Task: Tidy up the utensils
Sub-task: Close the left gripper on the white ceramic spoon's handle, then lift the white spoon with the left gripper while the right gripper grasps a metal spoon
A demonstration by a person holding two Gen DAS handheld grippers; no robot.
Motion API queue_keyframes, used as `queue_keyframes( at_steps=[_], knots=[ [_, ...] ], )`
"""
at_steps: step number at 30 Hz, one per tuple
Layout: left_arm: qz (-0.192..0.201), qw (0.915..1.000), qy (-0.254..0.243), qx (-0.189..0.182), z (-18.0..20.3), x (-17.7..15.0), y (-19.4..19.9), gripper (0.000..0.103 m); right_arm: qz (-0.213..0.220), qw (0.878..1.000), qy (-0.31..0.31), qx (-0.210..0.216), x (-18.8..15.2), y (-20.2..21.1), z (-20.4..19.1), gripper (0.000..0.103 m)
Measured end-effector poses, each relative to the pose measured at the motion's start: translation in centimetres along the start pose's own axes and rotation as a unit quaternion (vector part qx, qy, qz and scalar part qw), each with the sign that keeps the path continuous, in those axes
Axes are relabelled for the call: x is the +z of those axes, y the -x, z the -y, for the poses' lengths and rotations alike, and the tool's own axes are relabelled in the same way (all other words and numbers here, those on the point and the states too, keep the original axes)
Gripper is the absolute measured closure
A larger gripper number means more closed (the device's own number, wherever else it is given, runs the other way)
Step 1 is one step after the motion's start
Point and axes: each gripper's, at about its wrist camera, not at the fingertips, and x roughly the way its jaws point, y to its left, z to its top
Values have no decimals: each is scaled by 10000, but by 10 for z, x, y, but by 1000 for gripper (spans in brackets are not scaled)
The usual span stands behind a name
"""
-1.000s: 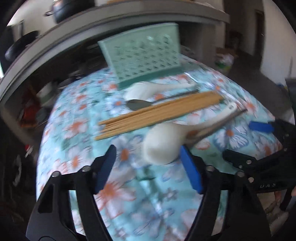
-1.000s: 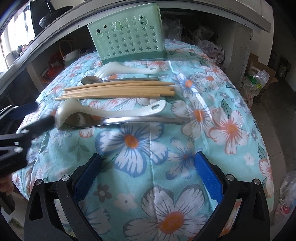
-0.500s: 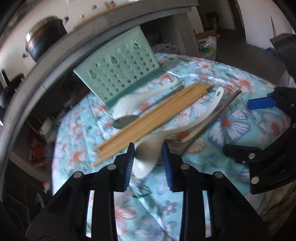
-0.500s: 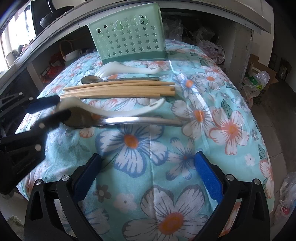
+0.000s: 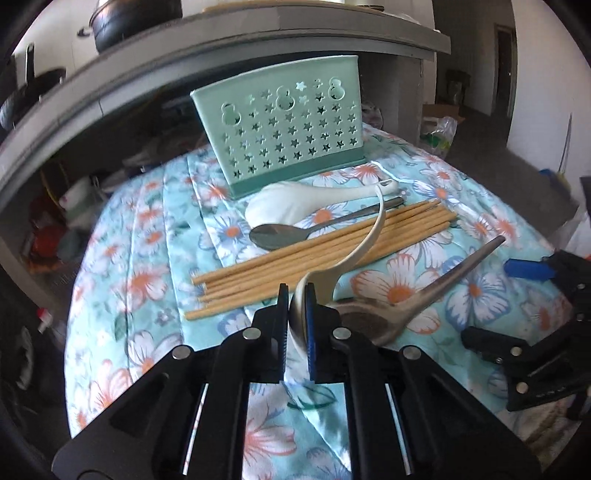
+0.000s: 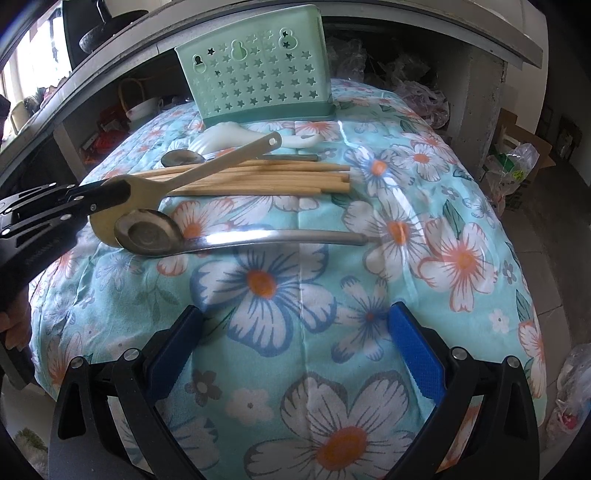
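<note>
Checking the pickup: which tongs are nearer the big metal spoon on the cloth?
Left. The left tongs, closing on the white ladle, sit beside the metal spoon; the right tongs hang open, apart.

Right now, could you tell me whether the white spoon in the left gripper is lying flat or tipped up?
Tipped up: the white spoon has its bowl in the closing left gripper, handle rising above the chopsticks.

Before me lies a floral cloth [image 6: 295, 288], turquoise with white and orange blooms, covering the work surface. Beyond it runs a grey shelf [image 5: 258, 40] carrying a dark pot [image 5: 136, 18] at far left. To my far right, plastic bags [image 6: 517, 173] and a cardboard box [image 6: 517, 129] rest on the floor.
</note>
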Motion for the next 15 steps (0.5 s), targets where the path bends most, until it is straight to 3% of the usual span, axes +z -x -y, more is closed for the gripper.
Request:
queue_keyframes(
  at_steps=[9,15],
  knots=[
    [-231,9949,818,-542,-14,-21,-6,90,50,10000,-3,-38,0,-1,-1,5],
    [-138,9807,1655,-1031,-33,-28,-14,90,66,10000,1,-52,0,-1,-1,5]
  ],
)
